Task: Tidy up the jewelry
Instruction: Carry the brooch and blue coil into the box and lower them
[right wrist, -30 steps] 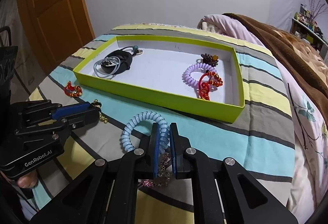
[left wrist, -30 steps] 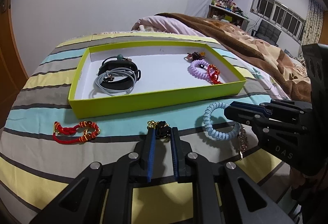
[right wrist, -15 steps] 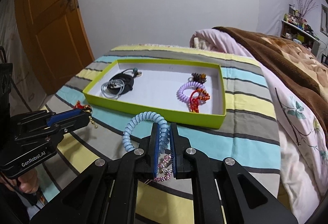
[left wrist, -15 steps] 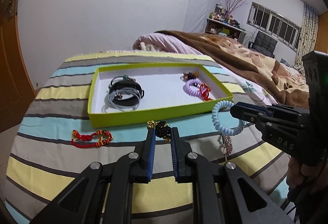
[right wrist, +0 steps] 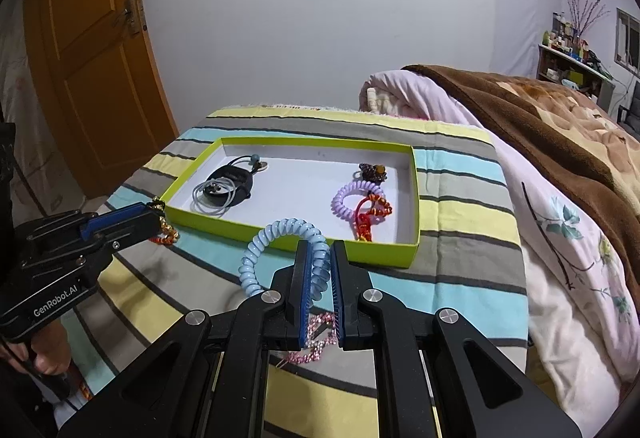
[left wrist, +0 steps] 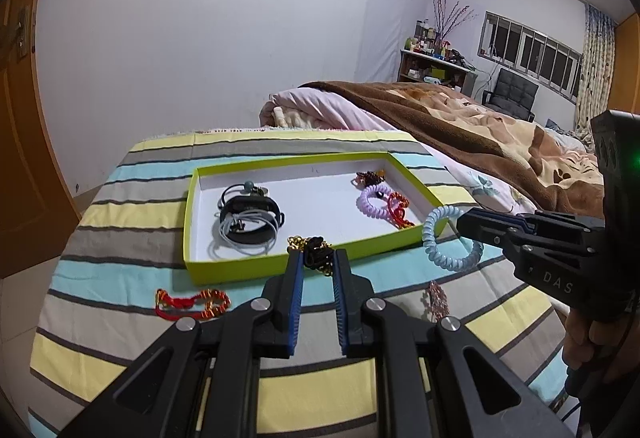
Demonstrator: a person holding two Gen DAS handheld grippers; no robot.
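Observation:
A lime-green tray lies on the striped cloth. My left gripper is shut on a black and gold bracelet, held just above the cloth at the tray's near edge. My right gripper is shut on a light blue coil bracelet, lifted off the cloth near the tray's near right corner. In the tray are a black band with grey cords, a purple coil, a red knotted bracelet and a brown beaded piece.
A red and gold bracelet and a pink sparkly piece lie loose on the cloth in front of the tray. A bed with a brown blanket runs along the right. A wooden door stands at the left.
Both grippers have risen with their bracelets still held. The blue coil has come off the cloth, leaving the pink piece behind. The tray now looks farther and lower in both views.

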